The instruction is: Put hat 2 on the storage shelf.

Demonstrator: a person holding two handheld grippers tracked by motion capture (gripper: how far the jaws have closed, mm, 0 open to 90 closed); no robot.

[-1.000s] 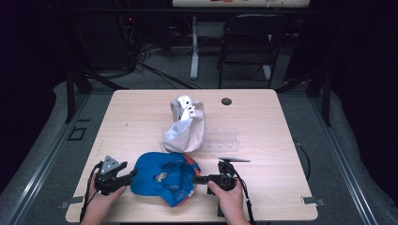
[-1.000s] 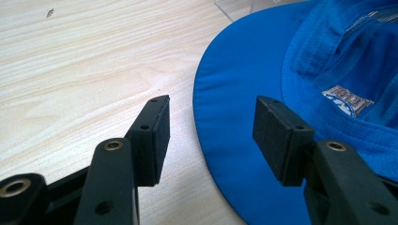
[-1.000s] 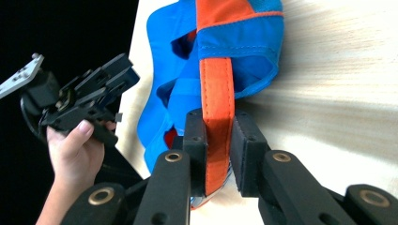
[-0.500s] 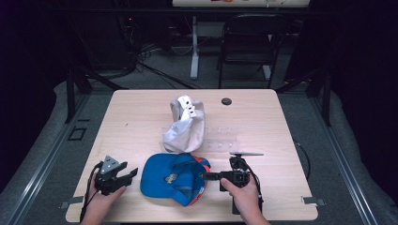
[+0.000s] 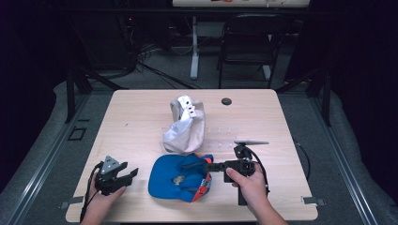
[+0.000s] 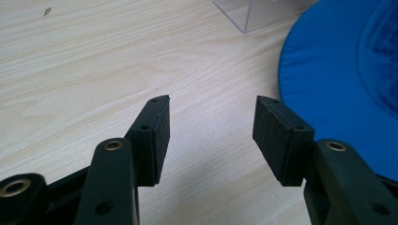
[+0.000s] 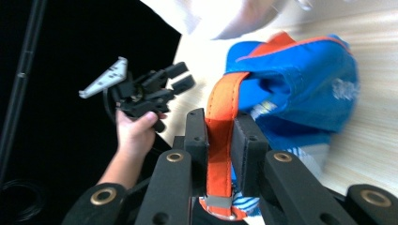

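Cap (image 5: 178, 177), blue with an orange strap (image 7: 220, 136), lying at the table's (image 5: 141, 117) near edge, in front of a pale cap (image 5: 185, 126). The right gripper (image 5: 209, 165) is clamped on the strap, probably to drag or turn the blue cap. The left gripper (image 5: 127, 174), well apart to the left, hovers with jaws spread and empty, likely waiting to take the brim.

Pale matt wood-grain table (image 5: 141, 117) — blue cloth cap (image 5: 176, 176), orange woven strap (image 7: 220, 140) — matt black jaws.
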